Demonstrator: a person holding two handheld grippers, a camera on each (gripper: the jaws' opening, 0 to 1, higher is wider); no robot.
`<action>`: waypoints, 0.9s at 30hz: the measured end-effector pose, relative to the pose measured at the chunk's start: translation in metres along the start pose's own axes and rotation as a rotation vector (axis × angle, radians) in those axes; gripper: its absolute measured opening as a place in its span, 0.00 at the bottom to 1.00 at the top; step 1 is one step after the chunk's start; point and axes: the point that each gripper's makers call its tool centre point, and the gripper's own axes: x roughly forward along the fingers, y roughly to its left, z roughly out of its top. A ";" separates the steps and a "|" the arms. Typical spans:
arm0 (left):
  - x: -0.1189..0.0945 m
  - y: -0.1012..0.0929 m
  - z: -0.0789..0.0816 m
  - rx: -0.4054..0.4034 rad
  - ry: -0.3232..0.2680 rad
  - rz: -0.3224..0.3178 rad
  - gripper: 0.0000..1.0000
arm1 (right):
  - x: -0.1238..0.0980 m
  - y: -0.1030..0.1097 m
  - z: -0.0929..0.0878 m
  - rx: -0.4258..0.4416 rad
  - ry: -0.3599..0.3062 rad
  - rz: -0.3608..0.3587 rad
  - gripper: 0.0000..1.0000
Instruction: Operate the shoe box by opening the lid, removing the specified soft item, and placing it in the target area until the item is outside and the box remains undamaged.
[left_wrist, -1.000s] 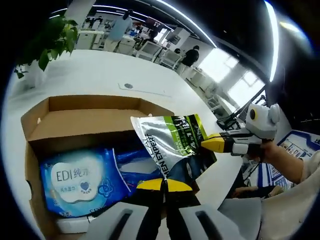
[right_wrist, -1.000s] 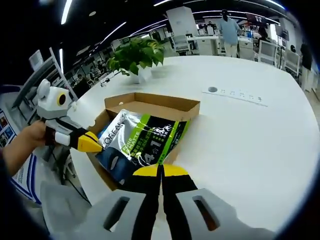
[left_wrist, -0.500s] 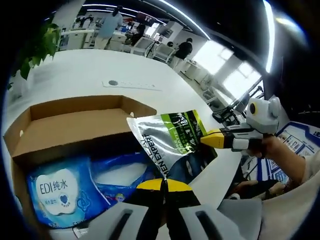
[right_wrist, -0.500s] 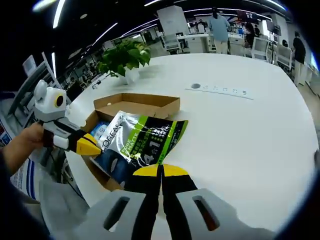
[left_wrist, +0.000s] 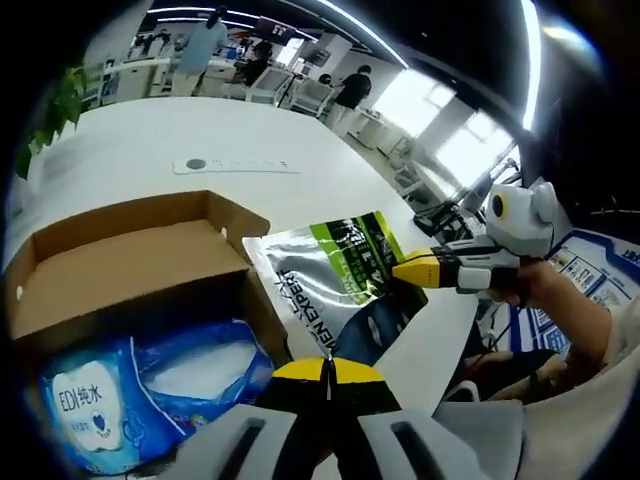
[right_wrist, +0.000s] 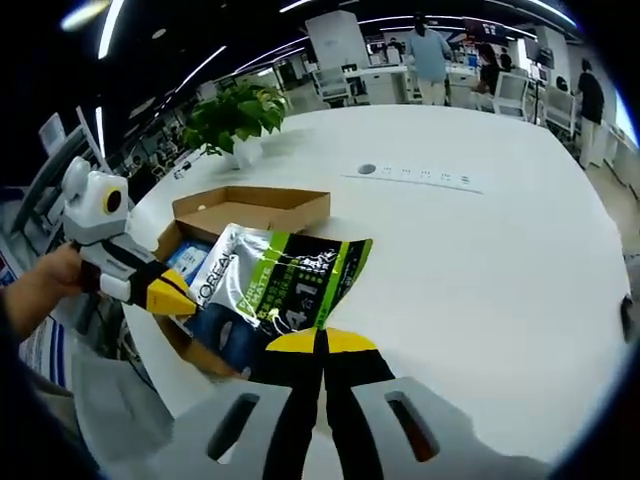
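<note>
A silver, green and blue pouch (left_wrist: 335, 275) hangs in the air between both grippers, past the open box's right side. My left gripper (left_wrist: 325, 368) is shut on its lower edge. My right gripper (left_wrist: 400, 270), held by a hand, is shut on the opposite edge. The open cardboard shoe box (left_wrist: 130, 215) holds two blue wet-wipe packs (left_wrist: 70, 420). In the right gripper view the pouch (right_wrist: 275, 290) spans from my right gripper (right_wrist: 320, 342) to the left gripper (right_wrist: 185, 300), above the box (right_wrist: 250, 205) and the white table (right_wrist: 480, 280).
A potted plant (right_wrist: 235, 115) stands behind the box. A flat socket strip (right_wrist: 415, 177) lies in the tabletop farther out. People, desks and chairs fill the office background. A person's hand (left_wrist: 540, 290) holds the right gripper beyond the table edge.
Both grippers have carried the pouch sideways off the box's middle toward its edge and the table. The box now sits farther left in the left gripper view.
</note>
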 end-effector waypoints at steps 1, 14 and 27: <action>0.003 -0.001 0.001 0.001 0.000 -0.003 0.00 | -0.001 -0.004 0.000 0.001 0.000 -0.004 0.00; 0.029 -0.006 0.009 0.002 0.020 -0.010 0.00 | 0.003 -0.032 -0.014 0.040 0.024 -0.051 0.00; 0.049 0.006 0.014 0.039 0.079 0.041 0.00 | 0.022 -0.048 -0.020 0.081 0.049 -0.070 0.00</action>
